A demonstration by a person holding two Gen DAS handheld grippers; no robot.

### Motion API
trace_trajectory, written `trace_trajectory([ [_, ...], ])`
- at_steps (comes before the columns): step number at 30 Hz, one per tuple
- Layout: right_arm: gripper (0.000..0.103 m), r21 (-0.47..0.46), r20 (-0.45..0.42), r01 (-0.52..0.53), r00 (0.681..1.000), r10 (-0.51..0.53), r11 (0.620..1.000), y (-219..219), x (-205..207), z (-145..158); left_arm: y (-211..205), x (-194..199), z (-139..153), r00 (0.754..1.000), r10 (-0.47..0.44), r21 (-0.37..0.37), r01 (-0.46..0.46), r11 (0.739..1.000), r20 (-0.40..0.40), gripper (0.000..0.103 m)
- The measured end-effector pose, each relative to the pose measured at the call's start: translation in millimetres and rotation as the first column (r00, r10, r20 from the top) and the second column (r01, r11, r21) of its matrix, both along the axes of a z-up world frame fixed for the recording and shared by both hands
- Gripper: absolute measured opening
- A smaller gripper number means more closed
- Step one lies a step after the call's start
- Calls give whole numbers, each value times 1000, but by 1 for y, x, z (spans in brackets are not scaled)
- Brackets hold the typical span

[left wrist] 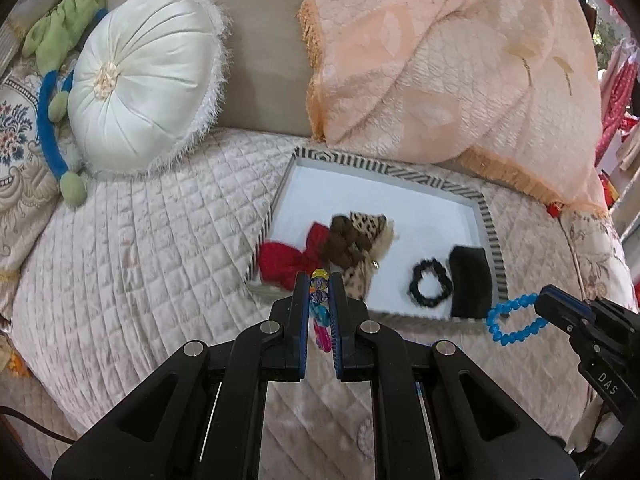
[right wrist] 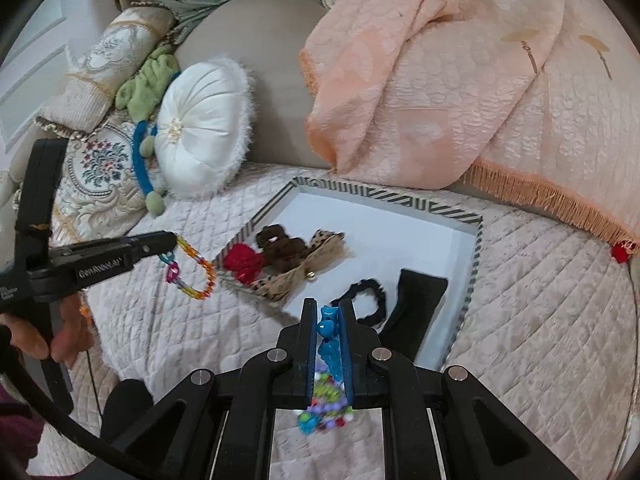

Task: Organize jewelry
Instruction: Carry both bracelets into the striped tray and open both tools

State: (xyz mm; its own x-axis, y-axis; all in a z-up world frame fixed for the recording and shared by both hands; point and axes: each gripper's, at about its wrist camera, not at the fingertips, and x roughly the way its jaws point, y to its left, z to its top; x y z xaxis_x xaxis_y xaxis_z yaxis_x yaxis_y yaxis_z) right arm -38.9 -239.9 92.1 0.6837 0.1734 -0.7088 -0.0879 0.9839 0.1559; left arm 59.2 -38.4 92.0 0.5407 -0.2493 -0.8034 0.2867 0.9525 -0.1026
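My left gripper (left wrist: pixel 319 276) is shut on a multicoloured chain bracelet (left wrist: pixel 320 314), held over the near left corner of a striped-rimmed white tray (left wrist: pixel 494 236). The right wrist view shows that left gripper (right wrist: pixel 173 240) with the bracelet (right wrist: pixel 173 273) dangling from it. My right gripper (right wrist: pixel 328 306) is shut on a blue bead bracelet (right wrist: pixel 329 326) at the tray's (right wrist: pixel 476 256) near edge. It enters the left wrist view as well, the right gripper (left wrist: pixel 541 303) with the blue loop (left wrist: pixel 491 318) hanging. In the tray lie a red bow (left wrist: pixel 280 260), brown scrunchie (left wrist: pixel 344 236), leopard bow (left wrist: pixel 362 276), black scrunchie (left wrist: pixel 432 288) and black pouch (left wrist: pixel 470 284).
The tray rests on a quilted cream bedspread (left wrist: pixel 140 260). Behind it are a round white cushion (left wrist: pixel 148 80), a peach fringed throw (left wrist: pixel 440 60) and a green-and-blue plush toy (left wrist: pixel 52 80). A blurred heap of mixed beads (right wrist: pixel 324 408) lies under my right gripper. A hand (right wrist: pixel 60 340) holds the left gripper.
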Motion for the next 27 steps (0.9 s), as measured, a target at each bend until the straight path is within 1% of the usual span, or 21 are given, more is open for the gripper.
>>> trace_trajectory([
  [4, 10, -14, -15, 10, 1000, -10, 1000, -7, 21, -4, -4, 25, 0, 1000, 21, 3, -21, 1000, -8, 8],
  [12, 10, -17, -46, 19, 999, -20, 1000, -17, 67, -16, -27, 78, -5, 999, 45, 38, -45, 998, -5, 8],
  [15, 10, -16, -60, 19, 998, -20, 1000, -19, 87, -25, -36, 101, -17, 998, 56, 38, -55, 998, -17, 8],
  [20, 10, 10, -80, 32, 996, -31, 999, -25, 118, -40, -51, 131, -43, 996, 77, 62, -74, 995, -41, 8],
  [23, 10, 15, -97, 47, 994, -46, 999, -32, 136, -51, -50, 145, -54, 994, 92, 59, -89, 994, -50, 8],
  [27, 10, 6, -131, 107, 986, -105, 994, -52, 156, -71, -38, 156, -73, 988, 129, 71, -123, 990, -79, 8],
])
